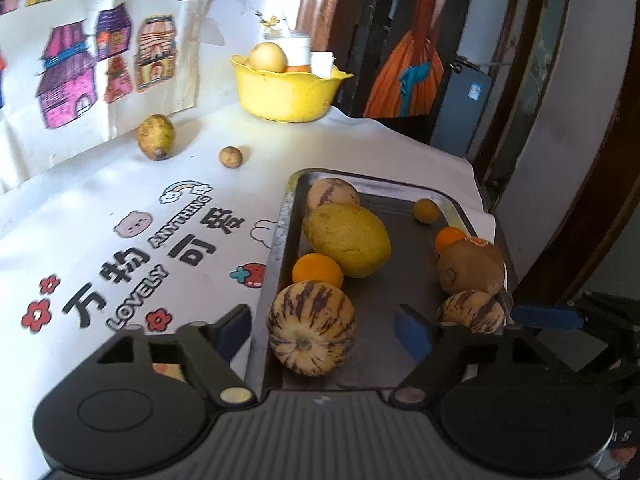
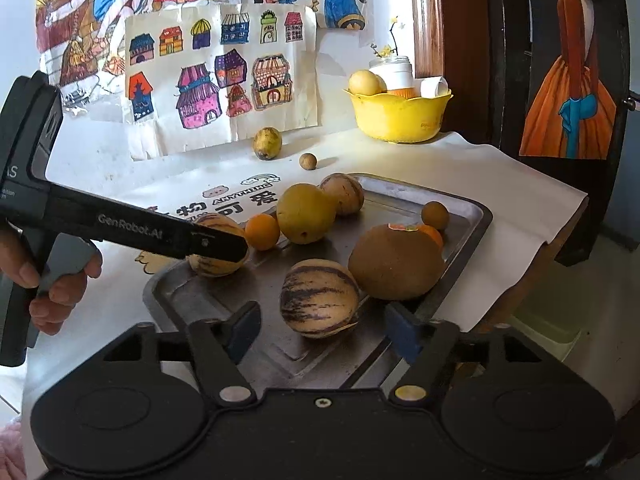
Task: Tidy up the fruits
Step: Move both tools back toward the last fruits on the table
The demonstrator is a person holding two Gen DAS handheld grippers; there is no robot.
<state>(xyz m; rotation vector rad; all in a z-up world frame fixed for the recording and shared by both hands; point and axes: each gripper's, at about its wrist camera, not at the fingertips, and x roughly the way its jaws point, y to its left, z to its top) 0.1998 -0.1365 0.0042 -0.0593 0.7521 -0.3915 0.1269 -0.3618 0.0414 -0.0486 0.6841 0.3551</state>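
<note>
A metal tray [image 1: 280,216] [image 2: 472,216] holds several fruits: striped pepino melons, a yellow-green mango [image 1: 348,240] [image 2: 306,214], small oranges and a brown kiwi-like fruit [image 1: 472,266] [image 2: 394,262]. My left gripper [image 1: 324,334] is open, its jaws on either side of a striped melon [image 1: 312,328] at the tray's near left, not touching it. My right gripper [image 2: 324,332] is open around another striped melon [image 2: 320,298] at the tray's near edge. The left gripper's arm [image 2: 120,224] crosses the right wrist view.
A yellow bowl [image 1: 286,94] [image 2: 400,118] with fruit and cups stands at the back. A greenish fruit [image 1: 156,137] [image 2: 267,143] and a small brown fruit [image 1: 230,157] [image 2: 308,161] lie on the white cloth. The table edge drops off right.
</note>
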